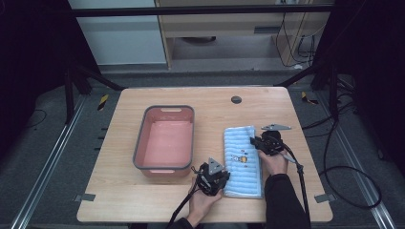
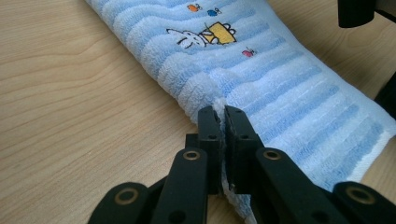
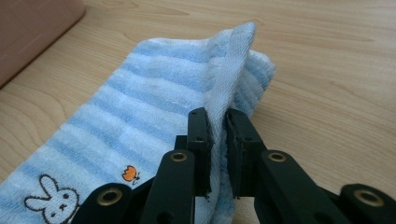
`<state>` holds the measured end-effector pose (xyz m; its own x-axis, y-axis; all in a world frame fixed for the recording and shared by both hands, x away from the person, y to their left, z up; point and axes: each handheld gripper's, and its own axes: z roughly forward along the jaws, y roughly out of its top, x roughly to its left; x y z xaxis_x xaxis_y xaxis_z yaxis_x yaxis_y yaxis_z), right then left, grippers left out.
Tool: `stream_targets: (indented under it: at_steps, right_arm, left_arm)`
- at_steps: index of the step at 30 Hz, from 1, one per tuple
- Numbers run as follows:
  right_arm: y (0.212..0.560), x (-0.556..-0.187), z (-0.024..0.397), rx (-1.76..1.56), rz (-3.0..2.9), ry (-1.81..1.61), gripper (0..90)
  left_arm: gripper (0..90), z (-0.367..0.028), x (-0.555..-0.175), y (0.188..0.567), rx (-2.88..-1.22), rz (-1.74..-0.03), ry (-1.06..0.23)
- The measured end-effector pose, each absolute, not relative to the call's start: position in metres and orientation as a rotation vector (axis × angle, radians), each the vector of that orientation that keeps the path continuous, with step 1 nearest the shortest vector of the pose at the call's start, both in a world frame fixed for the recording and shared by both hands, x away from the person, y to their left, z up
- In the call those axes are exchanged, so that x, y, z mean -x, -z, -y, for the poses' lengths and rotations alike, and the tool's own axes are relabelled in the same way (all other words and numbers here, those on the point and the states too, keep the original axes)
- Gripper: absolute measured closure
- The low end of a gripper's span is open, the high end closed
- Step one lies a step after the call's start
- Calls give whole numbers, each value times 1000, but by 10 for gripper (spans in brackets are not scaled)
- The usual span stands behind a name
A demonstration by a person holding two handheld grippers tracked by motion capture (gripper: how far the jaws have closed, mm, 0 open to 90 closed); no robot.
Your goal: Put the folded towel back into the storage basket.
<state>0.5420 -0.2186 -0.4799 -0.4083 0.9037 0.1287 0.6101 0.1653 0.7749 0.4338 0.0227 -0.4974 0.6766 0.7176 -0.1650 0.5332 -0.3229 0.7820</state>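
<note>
A folded light-blue striped towel (image 1: 242, 160) with a rabbit print lies on the wooden table, right of the middle. My left gripper (image 1: 226, 177) is at the towel's near left edge. In the left gripper view, the left gripper (image 2: 222, 112) is shut on a pinched fold of the towel (image 2: 261, 79). My right gripper (image 1: 253, 141) is at the towel's far right side. In the right gripper view, the right gripper (image 3: 218, 114) is shut on the white hem, which stands up from the towel (image 3: 154, 93).
A pink bin with a grey rim (image 1: 139, 143) stands left of the towel, and its corner (image 3: 32, 32) shows in the right gripper view. A dark round cap (image 1: 236, 99) sits near the table's far edge. Bare wood (image 1: 143, 195) lies at the near left.
</note>
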Motion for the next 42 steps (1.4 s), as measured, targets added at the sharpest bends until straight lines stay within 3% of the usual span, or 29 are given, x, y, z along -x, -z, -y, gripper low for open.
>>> stream_targets:
  at_steps: [42]
  right_arm:
    - [383,-521,200,-1228,-1888,-1279,811]
  left_arm:
    - [861,-47,-427,420,-1885,-858,-355]
